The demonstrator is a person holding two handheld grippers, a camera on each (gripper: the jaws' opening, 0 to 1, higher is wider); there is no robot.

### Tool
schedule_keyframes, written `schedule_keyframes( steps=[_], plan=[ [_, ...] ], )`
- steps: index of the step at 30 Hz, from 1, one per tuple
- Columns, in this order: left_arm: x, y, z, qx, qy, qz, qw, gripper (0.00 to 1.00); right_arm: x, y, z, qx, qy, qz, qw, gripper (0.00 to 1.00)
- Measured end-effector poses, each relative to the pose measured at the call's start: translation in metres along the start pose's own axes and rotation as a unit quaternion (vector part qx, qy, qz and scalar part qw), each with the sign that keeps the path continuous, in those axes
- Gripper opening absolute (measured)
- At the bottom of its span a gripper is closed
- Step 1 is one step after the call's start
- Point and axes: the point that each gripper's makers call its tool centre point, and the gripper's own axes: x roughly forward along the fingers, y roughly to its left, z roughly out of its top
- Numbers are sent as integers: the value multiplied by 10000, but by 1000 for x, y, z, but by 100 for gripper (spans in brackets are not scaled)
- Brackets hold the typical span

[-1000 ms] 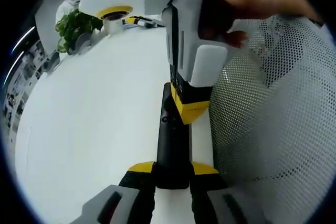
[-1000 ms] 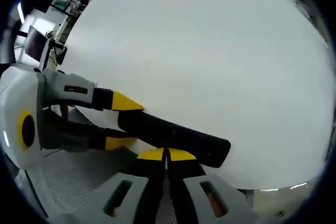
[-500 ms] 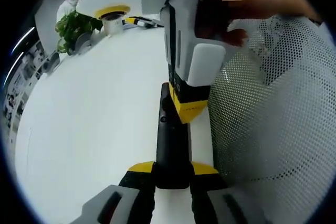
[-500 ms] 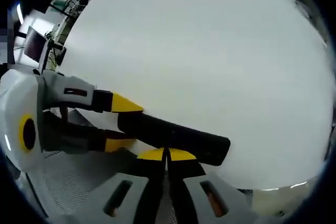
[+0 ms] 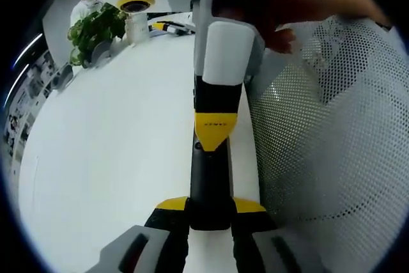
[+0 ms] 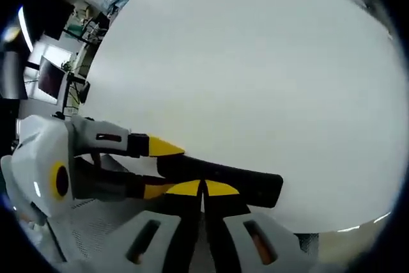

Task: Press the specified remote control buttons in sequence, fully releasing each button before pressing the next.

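Left claw (image 5: 209, 208) is clamped on the near end of the black remote (image 5: 209, 180), low-centre of the left gripper view, on the white bench (image 5: 115, 151). Right claw (image 5: 216, 133), jaws closed w/ nothing held, has turned end-on since 0.5 s ago. Its yellow tip now sits on the remote's upper part, so prob. a button press is underway, release to follow.

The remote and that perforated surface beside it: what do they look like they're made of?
The remote looks like black plastic with a matte to satin finish, giving only a soft sheen along its body. The perforated surface looks like white mesh, pierced by regular small holes; whether it is fabric or moulded plastic I cannot tell. The table is smooth, plain white, likely laminate.
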Motion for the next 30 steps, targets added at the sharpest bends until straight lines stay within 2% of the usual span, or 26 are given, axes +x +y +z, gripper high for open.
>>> schedule_keyframes(
  steps=[9,13,23,27,28,30],
  plan=[
    [1,0,1,-17,-58,-2,10000,25,7,1,-1,-110,101,-38,9999,0],
    [0,0,1,-21,-97,-9,9999,25,12,-3,-3,-250,178,-200,9993,0],
    [0,0,1,-20,-186,-27,9998,25,10,-1,-2,-547,28,-240,9982,0],
    [0,1,1,31,-425,-70,9991,25,11,0,0,-631,-41,-257,9977,0],
    [1,1,4,-53,-606,-63,9981,26,11,0,0,-648,-34,-269,9975,0],
    [3,-1,6,8,-656,-97,9978,27,11,-1,0,-633,-28,-264,9976,0]
  ],
)
